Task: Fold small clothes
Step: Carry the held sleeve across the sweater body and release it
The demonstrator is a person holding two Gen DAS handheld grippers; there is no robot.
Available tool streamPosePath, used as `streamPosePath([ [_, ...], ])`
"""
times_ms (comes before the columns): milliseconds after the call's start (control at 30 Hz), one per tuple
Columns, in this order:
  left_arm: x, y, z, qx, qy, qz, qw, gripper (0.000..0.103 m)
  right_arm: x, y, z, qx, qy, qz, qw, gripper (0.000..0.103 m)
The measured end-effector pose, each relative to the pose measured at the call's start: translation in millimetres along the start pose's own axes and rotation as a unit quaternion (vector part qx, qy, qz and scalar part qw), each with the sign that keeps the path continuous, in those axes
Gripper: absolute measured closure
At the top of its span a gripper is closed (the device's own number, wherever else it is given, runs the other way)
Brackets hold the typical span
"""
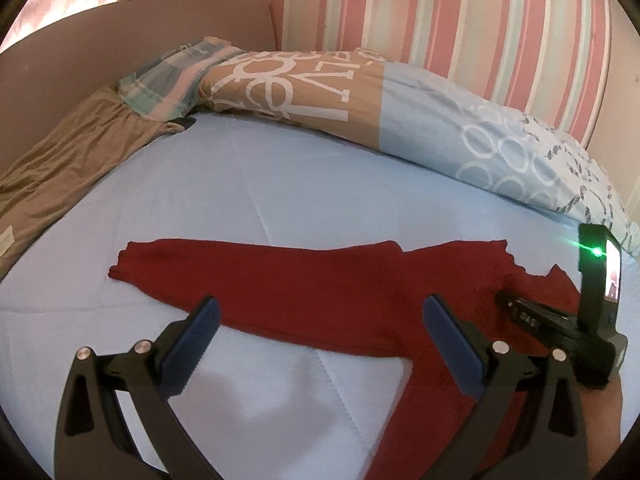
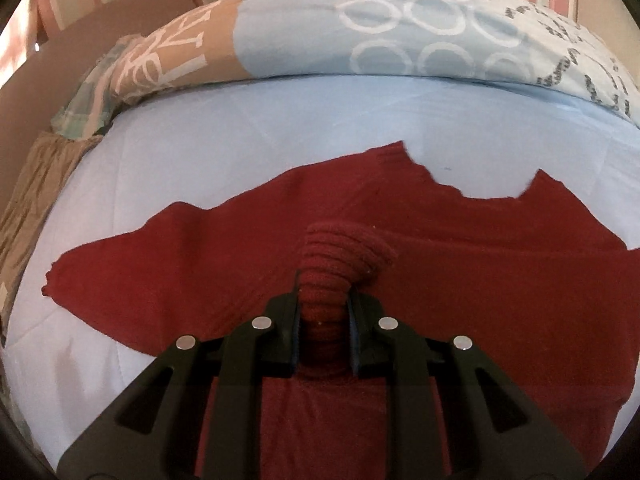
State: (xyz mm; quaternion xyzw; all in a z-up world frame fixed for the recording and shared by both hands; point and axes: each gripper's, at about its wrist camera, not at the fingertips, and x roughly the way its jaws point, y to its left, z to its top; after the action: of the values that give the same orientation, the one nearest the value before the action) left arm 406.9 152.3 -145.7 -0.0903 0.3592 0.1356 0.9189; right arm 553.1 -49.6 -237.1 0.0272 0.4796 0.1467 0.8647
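Note:
A dark red knit sweater (image 1: 304,288) lies spread on the light blue bed sheet (image 1: 280,200), one sleeve stretched out to the left. My left gripper (image 1: 320,320) is open and empty, hovering just above the near edge of that sleeve. My right gripper (image 2: 323,300) is shut on a bunched ribbed cuff (image 2: 340,256) of the red sweater (image 2: 200,264), held over the sweater's body. The right gripper's body (image 1: 568,320) shows at the right edge of the left wrist view, resting over the sweater.
A rolled patterned duvet (image 1: 360,100) in tan, blue and white lies along the far side of the bed, also in the right wrist view (image 2: 400,28). A brown cloth (image 1: 68,160) lies at the left edge. A striped pink wall (image 1: 440,12) stands behind.

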Motion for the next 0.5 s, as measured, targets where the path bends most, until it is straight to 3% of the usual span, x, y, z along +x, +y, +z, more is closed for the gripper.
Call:
streamPosePath([
  [167,-4,-1,1,-0.001,-0.002,-0.003,1.0,0.001,-4,11,1,0.0,-0.006,0.055,0.998,0.047],
  [233,-4,-1,1,-0.001,-0.002,-0.003,1.0,0.002,-13,10,5,0.004,-0.02,0.065,0.998,0.046],
  [333,-3,0,1,-0.001,0.001,-0.001,1.0,0.001,-24,-2,10,0.011,-0.041,0.031,0.999,0.046],
  [500,-3,-2,2,-0.007,0.001,-0.006,1.0,0.001,-11,-21,6,0.018,-0.018,-0.02,0.999,0.046],
])
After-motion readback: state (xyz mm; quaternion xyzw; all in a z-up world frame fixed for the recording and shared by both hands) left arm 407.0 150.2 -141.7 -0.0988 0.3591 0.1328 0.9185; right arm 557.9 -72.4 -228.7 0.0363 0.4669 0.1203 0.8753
